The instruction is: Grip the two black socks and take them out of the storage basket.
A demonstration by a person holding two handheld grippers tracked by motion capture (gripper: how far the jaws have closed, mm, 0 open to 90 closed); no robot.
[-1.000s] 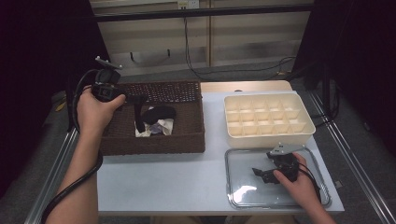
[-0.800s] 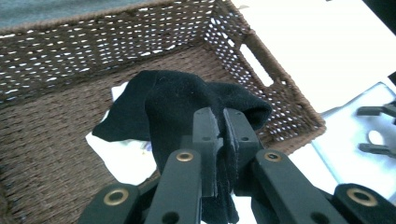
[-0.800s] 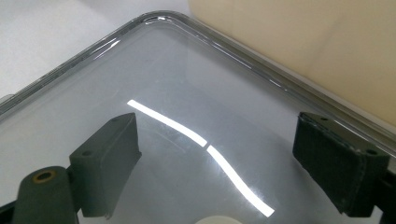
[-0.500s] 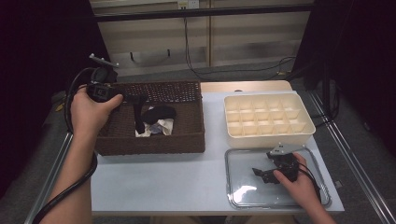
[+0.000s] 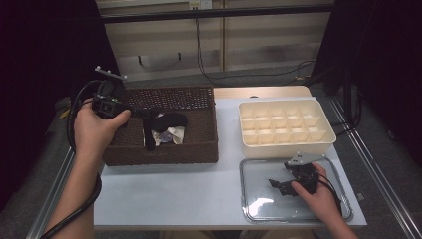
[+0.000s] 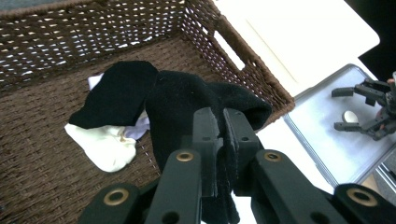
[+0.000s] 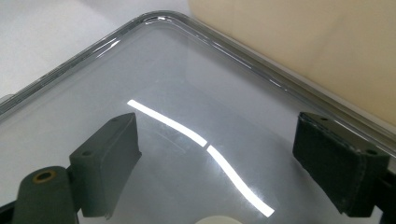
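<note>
The left tool (image 6: 218,140) is clamped on a black sock (image 6: 187,102) above the wicker basket (image 5: 164,149) at far left, apparently for transfer, while the right tool (image 7: 215,158) rests wide open and empty over the clear lid (image 7: 177,93).

A pale table (image 5: 199,199) stands before a slatted wall (image 5: 224,45) with dangling cables (image 5: 201,50), darkness either side.

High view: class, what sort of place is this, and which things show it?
Probably a recording workbench: a white table holding a wicker basket of socks, a compartment box and cables behind.
</note>
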